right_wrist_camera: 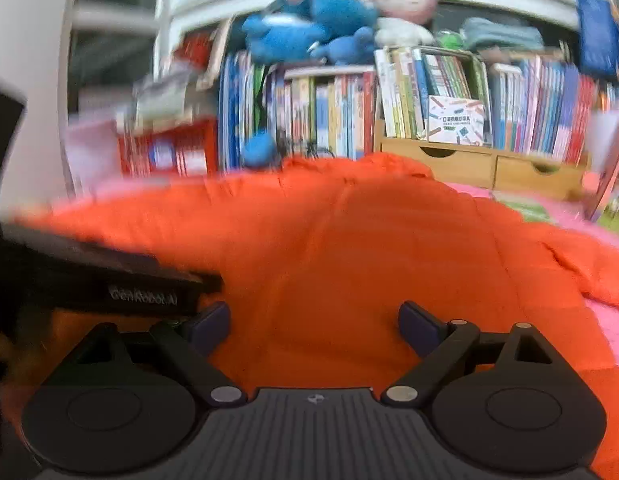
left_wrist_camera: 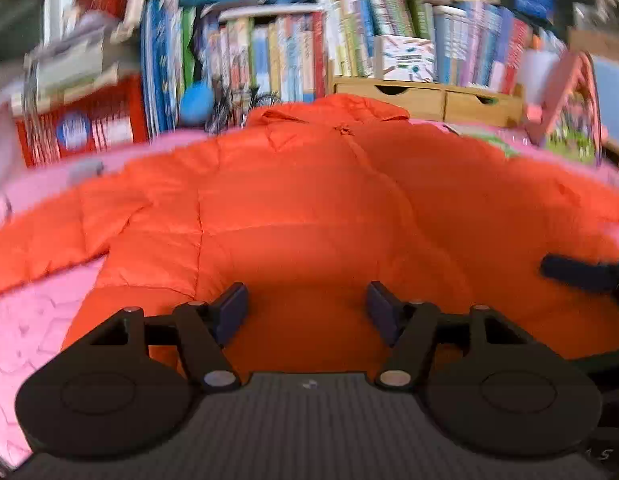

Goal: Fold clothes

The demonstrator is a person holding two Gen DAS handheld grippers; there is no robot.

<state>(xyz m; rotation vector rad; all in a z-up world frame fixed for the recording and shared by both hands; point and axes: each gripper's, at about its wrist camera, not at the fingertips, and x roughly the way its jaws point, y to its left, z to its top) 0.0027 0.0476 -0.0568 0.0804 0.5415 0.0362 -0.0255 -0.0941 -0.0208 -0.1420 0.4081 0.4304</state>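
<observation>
Lying flat, front up, on a pink quilted cover (left_wrist_camera: 25,344): the orange puffer jacket (left_wrist_camera: 309,208), long axis running straight away from both cameras, collar and hood end (left_wrist_camera: 341,112) far, by the books, hem end near, just under the tools. Zipper line (left_wrist_camera: 361,152) runs down the middle, slightly skewed. Sleeves spread out to both sides; one sleeve (left_wrist_camera: 49,236) trails toward the left edge in the left wrist view, the other (right_wrist_camera: 589,264) toward the right edge in the right wrist view. Shell looks smooth, slightly shiny, stitched into puffy rectangular panels. Left tool (left_wrist_camera: 307,312) is released, jaws wide apart, nothing between the dark blue flat pads (left_wrist_camera: 231,312), low over the hem area; contact with fabric unclear. Right tool (right_wrist_camera: 313,328) likewise released, empty, over the same end, just beside the left one. Behind: upright rows of books (left_wrist_camera: 293,56), a light wooden drawer box (left_wrist_camera: 425,98), blue plush toys (right_wrist_camera: 305,32) and a pink-and-white plush (right_wrist_camera: 405,4) on top. Edges are motion-blurred.
</observation>
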